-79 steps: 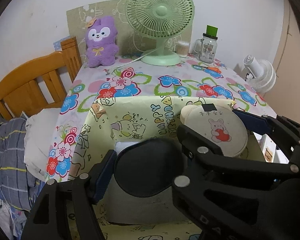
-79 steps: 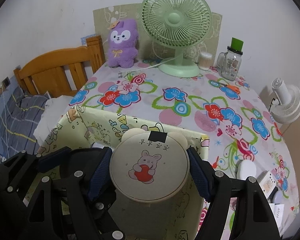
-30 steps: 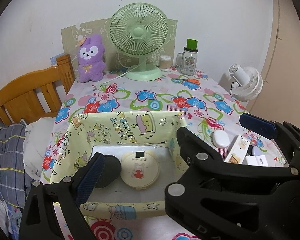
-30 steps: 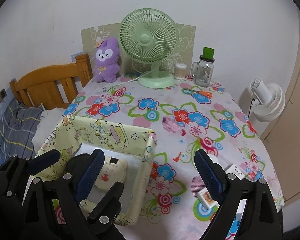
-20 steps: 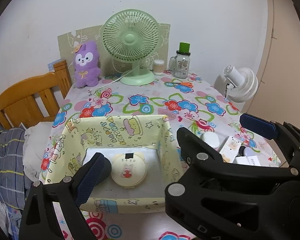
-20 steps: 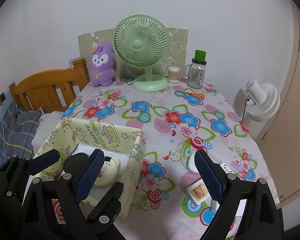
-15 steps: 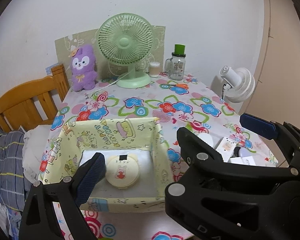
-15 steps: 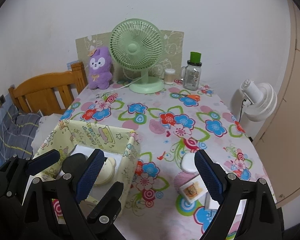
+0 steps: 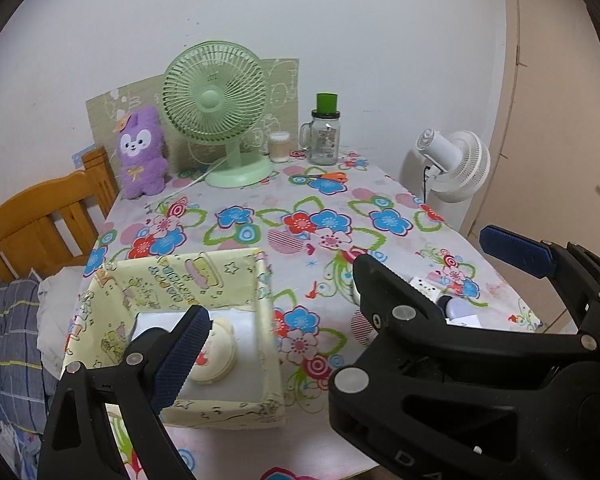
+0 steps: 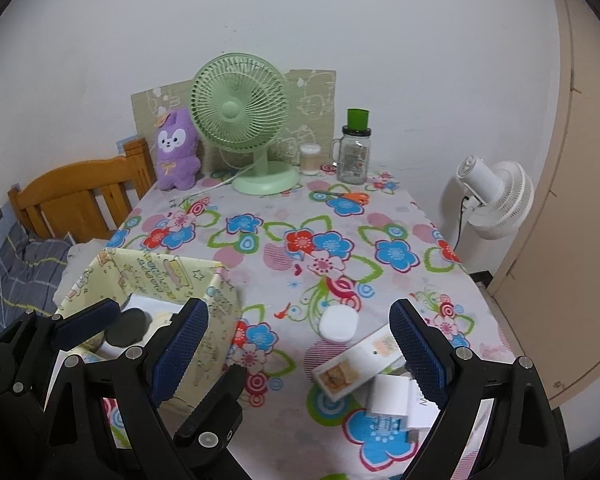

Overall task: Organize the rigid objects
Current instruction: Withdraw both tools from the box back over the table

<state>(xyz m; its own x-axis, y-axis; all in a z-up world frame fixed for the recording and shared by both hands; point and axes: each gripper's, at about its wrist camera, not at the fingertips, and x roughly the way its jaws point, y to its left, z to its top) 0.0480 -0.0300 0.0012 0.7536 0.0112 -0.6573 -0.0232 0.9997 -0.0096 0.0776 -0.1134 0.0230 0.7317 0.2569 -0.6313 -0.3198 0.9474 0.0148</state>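
A yellow cartoon-print fabric box stands at the table's near left corner. Inside it lie a cream round case with a bunny picture and a black round disc. My left gripper hovers above and in front of the box, open and holding nothing; its right finger is hidden behind the other gripper. My right gripper is open and empty over the tablecloth right of the box. Beneath and past it lie a white round case, a long white carton and small white boxes.
At the table's back stand a green fan, a purple plush, a glass jar with a green lid and a small cup; orange scissors lie nearby. A white fan stands right of the table, a wooden headboard left.
Both grippers let go of the black disc and the cream case, which now lie in the box. Both have drawn back and up, swinging right, so more of the table shows.
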